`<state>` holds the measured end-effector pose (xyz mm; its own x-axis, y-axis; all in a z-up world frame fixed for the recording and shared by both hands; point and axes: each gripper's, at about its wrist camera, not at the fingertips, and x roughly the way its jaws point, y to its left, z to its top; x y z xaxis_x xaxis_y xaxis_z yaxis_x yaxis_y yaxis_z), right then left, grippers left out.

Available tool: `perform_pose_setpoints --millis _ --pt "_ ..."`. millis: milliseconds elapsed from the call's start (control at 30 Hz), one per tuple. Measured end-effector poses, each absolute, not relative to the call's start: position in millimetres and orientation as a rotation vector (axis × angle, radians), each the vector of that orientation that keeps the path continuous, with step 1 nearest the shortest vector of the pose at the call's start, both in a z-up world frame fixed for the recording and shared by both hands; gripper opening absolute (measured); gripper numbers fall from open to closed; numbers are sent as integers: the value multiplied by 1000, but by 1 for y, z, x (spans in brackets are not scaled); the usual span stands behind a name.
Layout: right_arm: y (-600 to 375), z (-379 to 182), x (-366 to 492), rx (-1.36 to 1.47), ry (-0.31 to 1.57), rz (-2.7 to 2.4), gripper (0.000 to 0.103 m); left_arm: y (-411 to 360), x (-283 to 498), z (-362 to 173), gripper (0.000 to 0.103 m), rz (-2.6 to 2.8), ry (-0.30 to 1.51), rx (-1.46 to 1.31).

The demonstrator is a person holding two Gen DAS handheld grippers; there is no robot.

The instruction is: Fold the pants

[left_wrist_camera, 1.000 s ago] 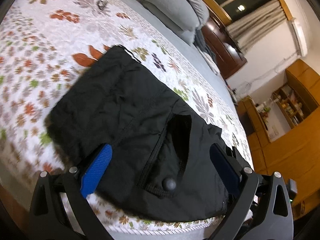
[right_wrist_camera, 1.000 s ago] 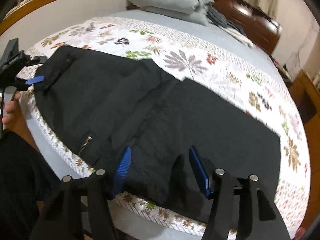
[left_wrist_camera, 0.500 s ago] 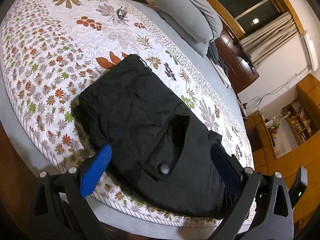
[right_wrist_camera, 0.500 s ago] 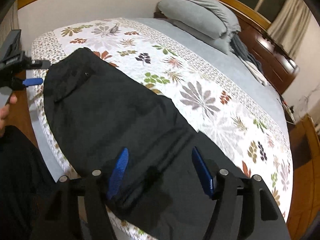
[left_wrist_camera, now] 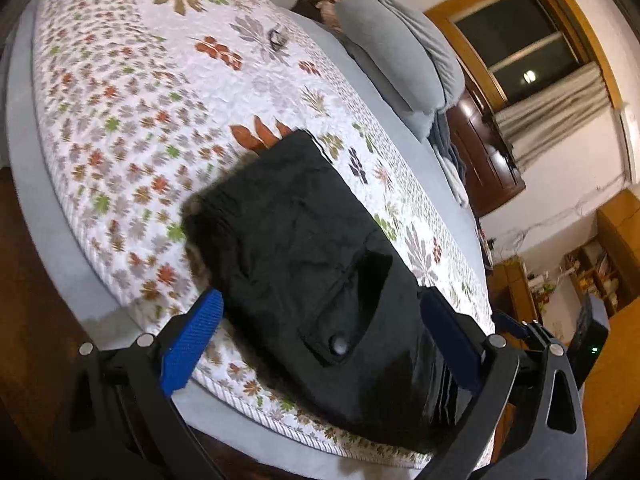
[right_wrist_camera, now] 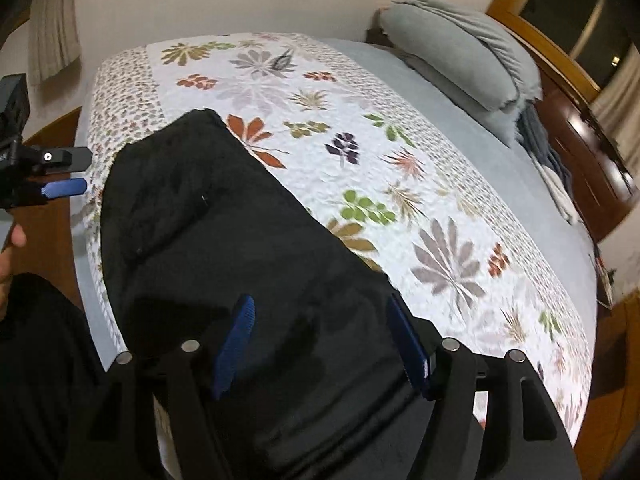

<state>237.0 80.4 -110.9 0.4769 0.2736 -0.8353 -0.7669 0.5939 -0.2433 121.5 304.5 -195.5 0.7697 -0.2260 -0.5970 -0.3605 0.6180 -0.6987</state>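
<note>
Black pants [left_wrist_camera: 288,220] lie flat along the near edge of a bed, on a floral quilt [left_wrist_camera: 132,92]. A back pocket with a round button [left_wrist_camera: 338,346] faces up. My left gripper [left_wrist_camera: 320,298] hovers open over that pocket end, its blue pads [left_wrist_camera: 192,336] wide apart and off the cloth. In the right wrist view the pants [right_wrist_camera: 192,208] run from the far left down under my right gripper [right_wrist_camera: 320,300], which is open above the cloth with nothing pinched. The left gripper [right_wrist_camera: 86,170] shows there at the left edge.
Grey pillows [left_wrist_camera: 400,64] [right_wrist_camera: 460,64] are stacked at the head of the bed by a dark wooden headboard [right_wrist_camera: 592,152]. A small dark object [right_wrist_camera: 284,60] lies on the quilt's far part. A hand [right_wrist_camera: 12,240] and dark clothing [right_wrist_camera: 36,360] are at the lower left.
Both grippers have pulled back and rolled, so more of the bed shows. The right one has slid sideways along the pants and its jaws stand a little wider. The pants lie still.
</note>
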Motion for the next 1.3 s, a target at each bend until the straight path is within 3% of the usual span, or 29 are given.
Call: perform_pose_setpoints --millis 267,367,567,833,1300 --pt "131 -120 273 -646 935 922 71 325 115 -201 99 134 736 -999" --pt "153 -120 302 -578 1038 1117 91 338 109 -211 99 183 752 -1094" --pt "211 -132 373 -335 1306 1390 93 351 107 -229 99 174 763 -1218" --pt "275 -167 402 -385 1511 1490 94 354 136 -231 99 46 712 -1299" --pt "321 -208 407 -447 1626 1559 94 350 165 -258 100 61 765 -1333"
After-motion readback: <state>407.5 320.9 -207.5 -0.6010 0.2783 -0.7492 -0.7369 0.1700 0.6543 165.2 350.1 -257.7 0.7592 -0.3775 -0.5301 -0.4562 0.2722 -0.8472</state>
